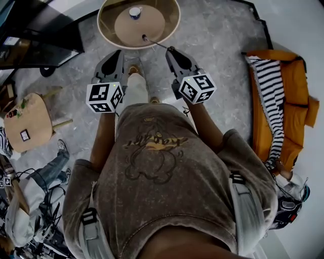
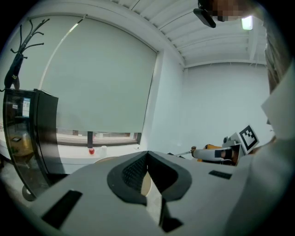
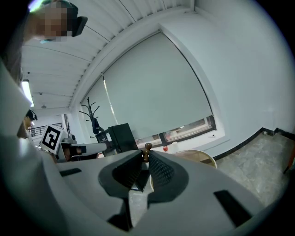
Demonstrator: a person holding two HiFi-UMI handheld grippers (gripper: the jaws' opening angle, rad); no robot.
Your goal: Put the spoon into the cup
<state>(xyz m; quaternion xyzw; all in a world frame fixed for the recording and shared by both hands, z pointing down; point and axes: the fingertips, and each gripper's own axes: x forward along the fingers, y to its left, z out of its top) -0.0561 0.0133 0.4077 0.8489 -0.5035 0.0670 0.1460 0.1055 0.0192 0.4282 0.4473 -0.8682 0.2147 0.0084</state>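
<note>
Grey right tool [image 1: 170, 49] is clamped narrowly on the spoon [image 3: 146, 148] — its thin handle reaches out over the near rim of the round worktop [image 1: 109, 30]. Left tool [image 2: 147, 154], just short of that rim, has both jaws pressed together, empty. 1 cup [image 1: 134, 12] stands near the worktop's middle — beyond the spoon's tip.

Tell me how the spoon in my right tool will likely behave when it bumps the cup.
The spoon looks thin and stiff, so it probably won't droop. The right tool pinches only one end, leaving most of it sticking out, so it may pivot if nudged. The small cup on the round table looks light and might tip.
</note>
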